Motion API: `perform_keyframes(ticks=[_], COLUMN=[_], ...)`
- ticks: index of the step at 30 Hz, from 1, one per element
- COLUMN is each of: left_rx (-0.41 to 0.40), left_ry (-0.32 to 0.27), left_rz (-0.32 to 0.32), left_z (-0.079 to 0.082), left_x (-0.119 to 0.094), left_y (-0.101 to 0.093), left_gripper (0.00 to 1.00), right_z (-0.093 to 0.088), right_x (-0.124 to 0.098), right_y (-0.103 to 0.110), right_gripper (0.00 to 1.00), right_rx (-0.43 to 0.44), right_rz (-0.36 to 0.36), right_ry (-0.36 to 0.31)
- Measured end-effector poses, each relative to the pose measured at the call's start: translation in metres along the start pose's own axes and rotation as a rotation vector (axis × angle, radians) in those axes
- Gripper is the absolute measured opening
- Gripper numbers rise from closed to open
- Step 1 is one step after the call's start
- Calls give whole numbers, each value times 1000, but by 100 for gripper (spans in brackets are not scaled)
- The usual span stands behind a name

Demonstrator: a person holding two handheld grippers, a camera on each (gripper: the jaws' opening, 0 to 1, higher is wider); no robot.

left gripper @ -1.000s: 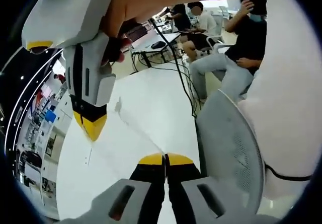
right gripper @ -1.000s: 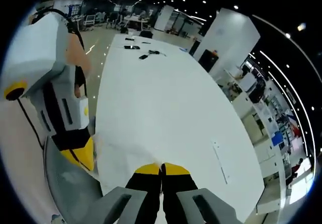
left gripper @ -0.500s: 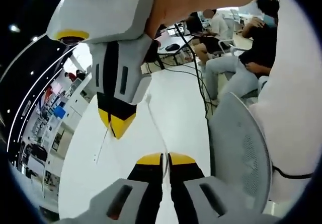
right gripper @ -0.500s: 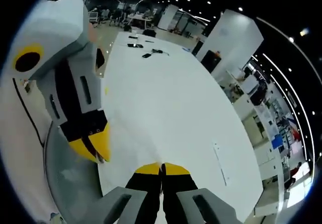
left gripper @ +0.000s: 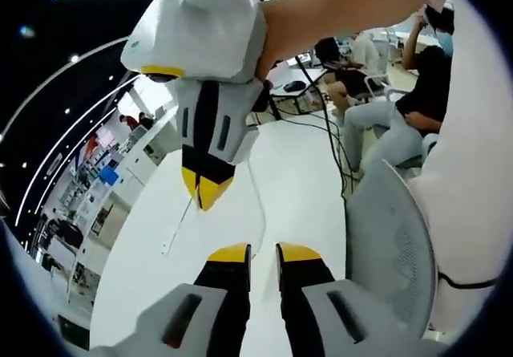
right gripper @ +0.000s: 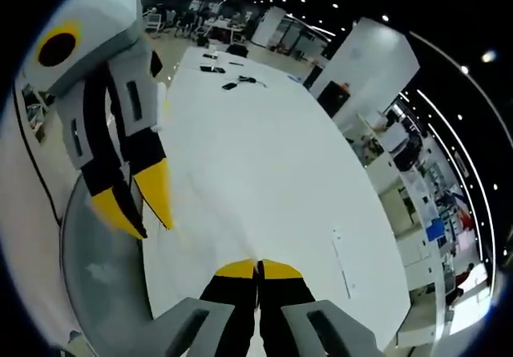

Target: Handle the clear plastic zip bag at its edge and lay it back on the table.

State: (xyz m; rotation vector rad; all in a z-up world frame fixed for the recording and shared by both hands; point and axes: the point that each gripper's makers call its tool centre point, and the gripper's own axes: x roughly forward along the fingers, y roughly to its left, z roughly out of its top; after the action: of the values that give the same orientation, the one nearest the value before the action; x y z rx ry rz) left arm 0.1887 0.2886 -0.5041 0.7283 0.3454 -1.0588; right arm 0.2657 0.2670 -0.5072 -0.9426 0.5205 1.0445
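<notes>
The clear zip bag [right gripper: 215,219] is a faint film over the white table [right gripper: 264,132], with a crease running to my right gripper [right gripper: 258,270], which is shut on the bag's edge. In the left gripper view the bag's edge [left gripper: 258,204] shows as a thin line ending just above my left gripper [left gripper: 264,253], whose jaws stand open with a gap and nothing between them. The right gripper [left gripper: 207,192] hangs shut above it, held by a hand. The left gripper [right gripper: 136,208] appears at the left of the right gripper view, jaws apart.
A grey mesh chair back [left gripper: 393,253] stands beside the table's edge. Seated people [left gripper: 377,116] and cables [left gripper: 321,124] lie beyond the table. A narrow white strip [right gripper: 343,262] lies on the table, and small dark items [right gripper: 228,72] sit at its far end.
My left gripper's jaws have opened, letting go of the bag's edge. The two grippers have come closer together. The right gripper stays shut.
</notes>
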Motion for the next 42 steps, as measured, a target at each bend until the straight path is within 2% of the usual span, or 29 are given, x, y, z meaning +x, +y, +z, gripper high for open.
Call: perform_keyframes(ticks=[8,19,23,25,27,36,42], left_rx=[-53,-145,-171,-182,-192,-234,-256], left_ry=[-9,-2,1,6,11,28,34], left_rz=[48,106,119,125,129,144,151], left_z=[-7,-24,-29,-32,-35,-44,-49], left_x=[-9,-16,-17,-16,-16,-13,-10], left_y=[14,33,38,40,42,49,53], left_gripper=[11,13,14,14,15,15,16], right_z=[-3,-15,-22,-24,-25,-28,-38], right_x=[3,23,34,41,47,82,97], right_y=[-23,-68,-82,-91,-93,-108,-101], right_gripper=[0,0,0,0,0,0,0], right_rx=[-22,-55,-78,-134,-118,-176,-194], right_rz=[-34,-73,-92,-122,-121,-179,-184], right_ry=[16,31,41,53,42,2,-3])
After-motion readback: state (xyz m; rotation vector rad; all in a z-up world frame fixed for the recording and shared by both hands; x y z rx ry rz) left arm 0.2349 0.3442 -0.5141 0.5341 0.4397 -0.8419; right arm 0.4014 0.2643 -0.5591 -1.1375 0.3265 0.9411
